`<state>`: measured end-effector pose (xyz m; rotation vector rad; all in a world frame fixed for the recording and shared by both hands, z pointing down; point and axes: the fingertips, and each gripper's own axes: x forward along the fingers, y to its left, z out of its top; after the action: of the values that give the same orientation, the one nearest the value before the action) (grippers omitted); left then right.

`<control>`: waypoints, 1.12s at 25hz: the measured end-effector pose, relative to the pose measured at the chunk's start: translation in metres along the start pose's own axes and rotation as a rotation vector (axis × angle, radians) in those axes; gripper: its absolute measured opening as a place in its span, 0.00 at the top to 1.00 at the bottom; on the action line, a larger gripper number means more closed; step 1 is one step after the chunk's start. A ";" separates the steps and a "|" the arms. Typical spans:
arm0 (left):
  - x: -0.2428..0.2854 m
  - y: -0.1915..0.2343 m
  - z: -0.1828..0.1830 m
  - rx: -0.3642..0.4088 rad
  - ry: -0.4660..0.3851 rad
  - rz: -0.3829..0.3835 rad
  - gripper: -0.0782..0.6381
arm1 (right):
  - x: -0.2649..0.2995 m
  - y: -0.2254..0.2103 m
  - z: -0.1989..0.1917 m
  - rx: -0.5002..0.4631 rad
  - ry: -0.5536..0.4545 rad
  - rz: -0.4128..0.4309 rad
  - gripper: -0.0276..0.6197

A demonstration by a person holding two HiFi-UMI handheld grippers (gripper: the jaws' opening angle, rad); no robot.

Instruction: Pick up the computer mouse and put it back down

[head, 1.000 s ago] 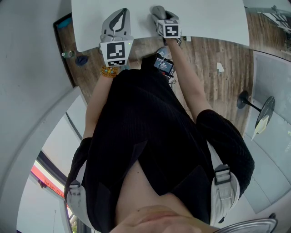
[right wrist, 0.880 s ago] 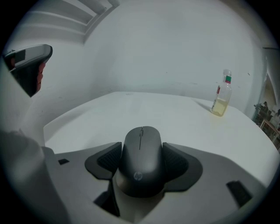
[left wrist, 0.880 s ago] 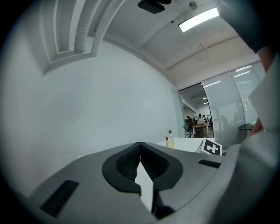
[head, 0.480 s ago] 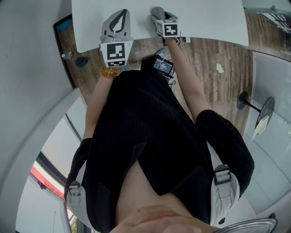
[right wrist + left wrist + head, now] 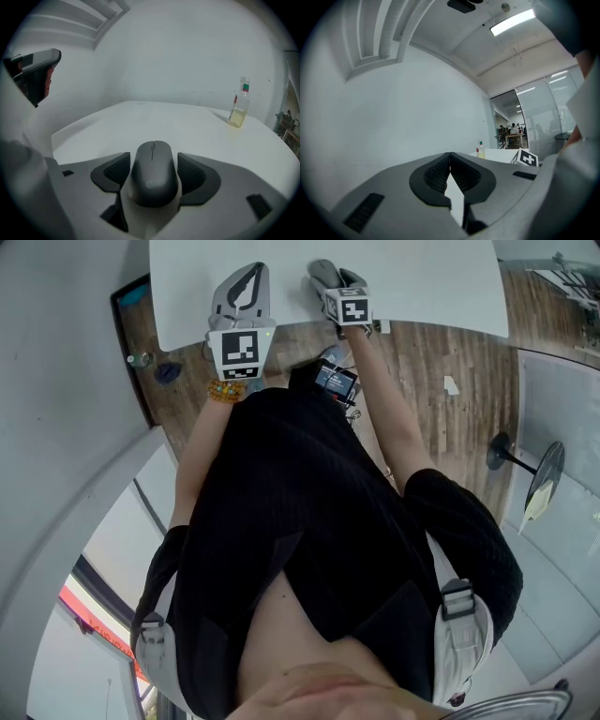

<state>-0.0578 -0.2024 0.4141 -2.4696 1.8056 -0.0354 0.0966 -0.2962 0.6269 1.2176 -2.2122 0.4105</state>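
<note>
Computer mouse (image 5: 153, 173): dark grey, at the white table's (image 5: 164, 122) near edge. It is clasped at both sides by the right gripper (image 5: 153, 161), long axis aligned with the jaws. Left gripper (image 5: 450, 161): closed, empty, alongside.

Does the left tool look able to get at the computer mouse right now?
Probably not: the right tool holds the computer mouse by both sides, and the left tool is shut, lying alongside.

The left tongs (image 5: 249, 273), right tongs (image 5: 333, 280) and mouse (image 5: 322, 268) all sit slightly lower in the head view. The counter (image 5: 422, 287) edge drops with them.
</note>
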 end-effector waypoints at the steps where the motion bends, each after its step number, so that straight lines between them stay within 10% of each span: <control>1: 0.000 -0.001 0.000 0.000 0.000 -0.001 0.87 | -0.002 0.000 0.002 -0.001 -0.011 0.001 0.52; 26: 0.010 -0.019 0.014 0.027 -0.046 -0.055 0.87 | -0.139 0.023 0.143 -0.035 -0.586 -0.072 0.53; 28: 0.009 -0.021 0.016 0.028 -0.052 -0.058 0.87 | -0.150 0.027 0.145 -0.056 -0.620 -0.093 0.67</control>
<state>-0.0339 -0.2039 0.3994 -2.4799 1.7009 -0.0001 0.0885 -0.2564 0.4206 1.5635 -2.6298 -0.0880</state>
